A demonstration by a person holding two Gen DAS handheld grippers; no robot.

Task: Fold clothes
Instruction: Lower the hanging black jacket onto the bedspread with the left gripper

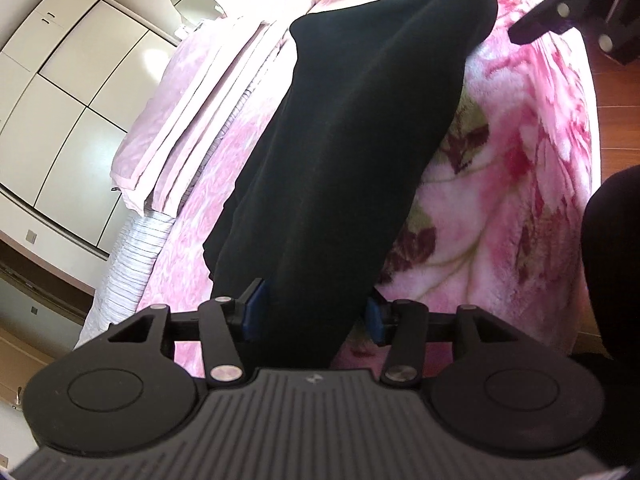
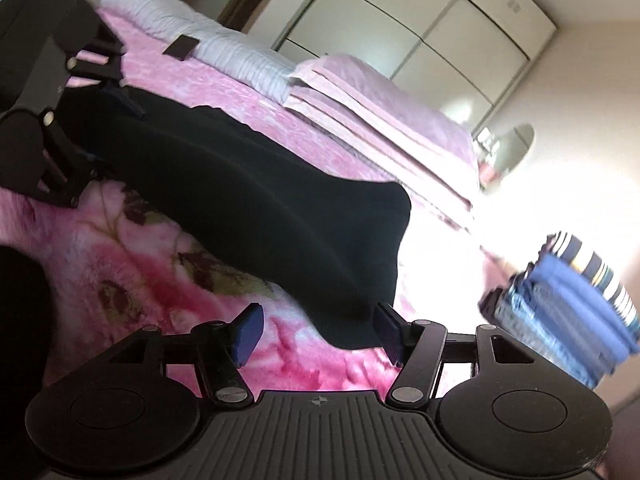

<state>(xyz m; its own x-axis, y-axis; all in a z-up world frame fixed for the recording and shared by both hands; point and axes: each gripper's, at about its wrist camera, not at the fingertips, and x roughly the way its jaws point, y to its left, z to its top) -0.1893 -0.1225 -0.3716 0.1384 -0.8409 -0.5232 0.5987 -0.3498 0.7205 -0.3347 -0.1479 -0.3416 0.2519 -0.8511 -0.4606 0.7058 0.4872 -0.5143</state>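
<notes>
A long black garment [image 1: 360,140] lies stretched across the pink floral blanket [image 1: 520,160]. Its near end runs between the blue pads of my left gripper [image 1: 316,316]. The left pad sits against the cloth, while a thin gap shows at the right pad, so the jaws are open. In the right wrist view the garment's [image 2: 260,200] other end lies between the pads of my right gripper [image 2: 320,336]. That gripper is open, with the cloth only beside its right pad. Each gripper shows in the other's view: right gripper [image 1: 560,28], left gripper [image 2: 104,126].
A stack of folded blue and striped clothes [image 2: 560,312] sits on the bed beyond the garment. Folded pink bedding [image 1: 192,120] lies along the bed's far side, before a white wardrobe [image 1: 60,100]. Wooden floor [image 1: 616,120] borders the bed. A person's dark-clad limb [image 1: 616,280] is close by.
</notes>
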